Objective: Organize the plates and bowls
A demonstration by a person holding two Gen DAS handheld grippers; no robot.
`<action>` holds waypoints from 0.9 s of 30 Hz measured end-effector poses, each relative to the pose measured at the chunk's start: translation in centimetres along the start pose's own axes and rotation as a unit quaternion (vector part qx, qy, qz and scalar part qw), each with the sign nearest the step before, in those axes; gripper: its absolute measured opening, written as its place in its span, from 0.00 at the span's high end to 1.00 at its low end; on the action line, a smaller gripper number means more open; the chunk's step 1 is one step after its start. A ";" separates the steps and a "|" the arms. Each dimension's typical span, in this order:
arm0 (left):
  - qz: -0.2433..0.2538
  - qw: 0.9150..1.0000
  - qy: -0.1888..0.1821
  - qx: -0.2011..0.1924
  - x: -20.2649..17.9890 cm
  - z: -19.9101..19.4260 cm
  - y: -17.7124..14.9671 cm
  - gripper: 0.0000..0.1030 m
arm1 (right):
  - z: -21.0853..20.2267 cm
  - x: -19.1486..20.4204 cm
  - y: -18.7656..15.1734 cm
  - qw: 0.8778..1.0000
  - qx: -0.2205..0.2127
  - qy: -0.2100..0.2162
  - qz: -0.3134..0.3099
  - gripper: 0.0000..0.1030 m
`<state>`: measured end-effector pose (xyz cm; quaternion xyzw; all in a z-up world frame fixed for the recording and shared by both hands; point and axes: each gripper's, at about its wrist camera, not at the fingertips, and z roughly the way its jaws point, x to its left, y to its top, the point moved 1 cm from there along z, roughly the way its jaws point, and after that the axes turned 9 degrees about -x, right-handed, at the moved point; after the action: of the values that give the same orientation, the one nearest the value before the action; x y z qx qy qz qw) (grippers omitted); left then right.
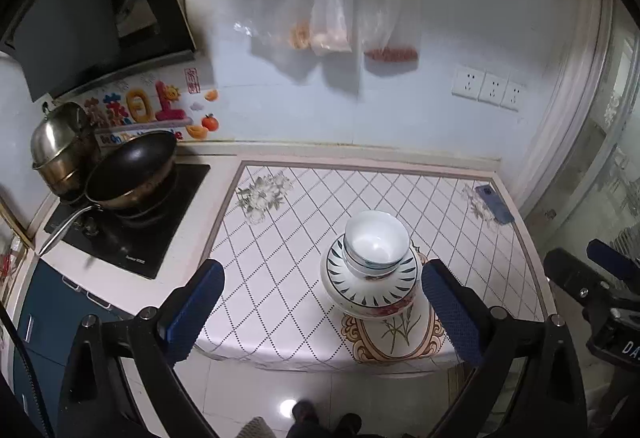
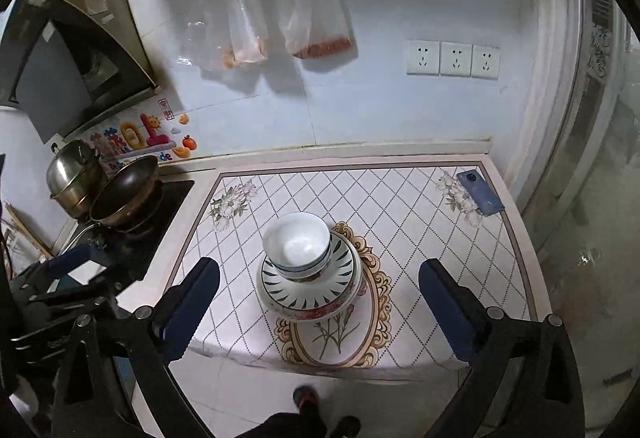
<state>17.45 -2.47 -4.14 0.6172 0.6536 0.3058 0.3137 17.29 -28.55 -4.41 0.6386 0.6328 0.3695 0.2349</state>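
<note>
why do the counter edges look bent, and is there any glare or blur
Left wrist view: fisheye bends the counter edges; a lamp glare spot on the floor; hanging bags look soft. Right wrist view: same bending, black corners, bowls sharp.

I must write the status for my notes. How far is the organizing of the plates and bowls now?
It looks nearly or fully done. The bowls sit nested on the stacked plates, one pile on the tablecloth. Nothing is in hand: the left gripper and right gripper are both open and empty, off the pile. No other loose dishes show, so nothing appears left.
</note>
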 end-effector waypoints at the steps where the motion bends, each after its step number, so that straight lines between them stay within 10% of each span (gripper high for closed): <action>1: -0.001 1.000 0.000 -0.002 0.1 -0.2 0.0 0.02 | -0.6 0.2 0.0 1.000 -0.003 -0.003 -0.003 0.01; 27: 0.014 0.999 0.000 -0.044 2.7 -6.4 -1.8 0.02 | -7.4 3.7 -1.8 0.998 -0.041 -0.043 -0.010 0.01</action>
<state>11.24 0.03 -1.70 0.6121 0.6305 0.3387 0.3361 10.16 -26.00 -0.59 0.6370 0.6129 0.3654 0.2915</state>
